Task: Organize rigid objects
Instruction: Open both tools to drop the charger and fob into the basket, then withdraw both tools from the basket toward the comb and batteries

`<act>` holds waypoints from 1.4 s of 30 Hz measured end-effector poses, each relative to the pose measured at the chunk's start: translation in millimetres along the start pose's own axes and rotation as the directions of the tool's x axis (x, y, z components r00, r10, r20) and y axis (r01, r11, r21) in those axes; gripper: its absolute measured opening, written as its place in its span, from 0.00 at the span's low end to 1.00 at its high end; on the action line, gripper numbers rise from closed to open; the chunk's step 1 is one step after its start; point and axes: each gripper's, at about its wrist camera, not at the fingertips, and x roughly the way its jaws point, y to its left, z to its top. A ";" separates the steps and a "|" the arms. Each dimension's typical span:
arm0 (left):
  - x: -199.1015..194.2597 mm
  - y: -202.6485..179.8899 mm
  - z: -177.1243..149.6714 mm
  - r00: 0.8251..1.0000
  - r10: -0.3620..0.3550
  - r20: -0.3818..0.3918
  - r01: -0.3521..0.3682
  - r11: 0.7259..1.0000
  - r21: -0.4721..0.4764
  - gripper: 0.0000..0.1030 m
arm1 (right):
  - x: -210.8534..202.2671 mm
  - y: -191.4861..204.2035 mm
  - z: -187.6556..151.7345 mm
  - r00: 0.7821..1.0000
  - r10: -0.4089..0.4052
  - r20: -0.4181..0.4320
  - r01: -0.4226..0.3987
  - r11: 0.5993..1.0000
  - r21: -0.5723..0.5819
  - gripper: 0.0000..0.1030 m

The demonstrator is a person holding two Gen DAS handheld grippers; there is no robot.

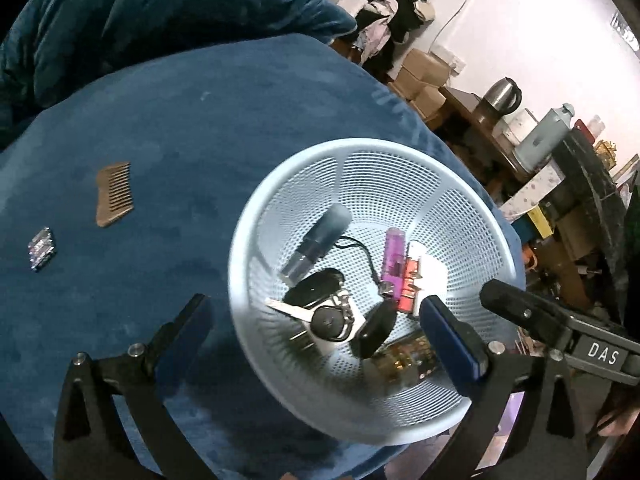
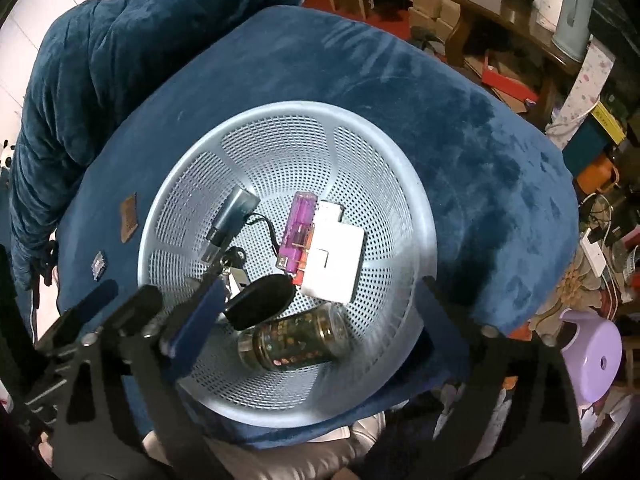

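Both claws released — left claw (image 1: 316, 312), right claw (image 2: 316, 300) over basket (image 2: 384, 148); comb (image 1: 114, 194) outside on cushion (image 1: 200, 120).

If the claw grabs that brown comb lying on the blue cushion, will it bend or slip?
The comb looks like wood, so it probably stays stiff. It lies flat on the soft blue cushion, so it may sink instead of sliding. Its thin teeth could snap if squeezed.
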 end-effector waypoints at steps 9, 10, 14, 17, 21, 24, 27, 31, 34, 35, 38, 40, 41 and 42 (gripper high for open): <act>-6.3 9.7 -4.2 1.000 0.011 -0.002 -0.011 1.000 -0.004 1.00 | -0.5 8.0 -8.6 1.000 -0.023 -0.002 0.023 1.000 -0.019 1.00; -7.2 10.9 -4.4 1.000 0.010 -0.002 -0.010 1.000 -0.007 1.00 | -0.3 9.4 -9.4 1.000 -0.022 -0.003 0.022 1.000 -0.020 1.00; -10.9 19.0 -7.0 1.000 0.009 0.001 -0.009 1.000 -0.021 1.00 | -0.6 17.0 -12.0 1.000 -0.024 -0.003 0.024 0.999 -0.035 1.00; -14.1 25.3 -8.4 1.000 0.009 0.004 -0.009 1.000 -0.028 1.00 | -0.3 23.1 -13.2 1.000 -0.026 -0.004 0.026 0.999 -0.046 1.00; -16.1 30.7 -10.2 1.000 0.003 0.002 -0.003 0.999 -0.032 1.00 | 1.0 30.8 -14.9 1.000 -0.030 -0.005 0.030 0.998 -0.057 1.00; -17.4 34.5 -11.0 1.000 -0.001 0.002 0.001 0.999 -0.038 1.00 | 2.5 35.6 -15.9 0.999 -0.035 -0.008 0.035 0.997 -0.063 1.00; -18.7 37.3 -11.3 1.000 -0.005 0.003 0.005 0.999 -0.042 1.00 | 2.0 39.0 -16.9 0.999 -0.040 -0.007 0.039 0.997 -0.065 1.00; -20.2 41.4 -11.5 1.000 -0.010 0.003 0.010 0.999 -0.046 1.00 | 0.7 43.2 -17.4 0.999 -0.045 -0.004 0.044 0.996 -0.072 1.00; -21.3 45.0 -11.0 1.000 -0.012 0.004 0.013 0.999 -0.047 1.00 | -0.2 47.5 -16.8 0.999 -0.049 0.000 0.049 0.996 -0.077 1.00; -21.3 46.1 -10.7 1.000 -0.012 0.005 0.013 0.999 -0.049 1.00 | 0.1 49.3 -16.5 0.999 -0.050 0.000 0.050 0.996 -0.079 1.00; -21.2 52.2 -10.5 1.000 -0.012 0.006 0.013 0.998 -0.058 1.00 | 2.2 54.7 -15.6 0.998 -0.055 -0.001 0.055 0.994 -0.091 1.00; -20.6 57.1 -10.7 1.000 -0.015 0.005 0.015 0.998 -0.068 1.00 | 4.4 58.0 -15.2 0.998 -0.058 -0.004 0.057 0.994 -0.096 1.00; -20.2 59.3 -10.8 1.000 -0.017 0.003 0.017 0.997 -0.072 1.00 | 5.7 59.8 -15.0 0.998 -0.060 -0.006 0.059 0.993 -0.098 1.00; -20.0 60.9 -10.5 1.000 -0.018 0.003 0.018 0.997 -0.074 1.00 | 6.5 61.7 -15.3 0.998 -0.062 -0.007 0.061 0.993 -0.099 1.00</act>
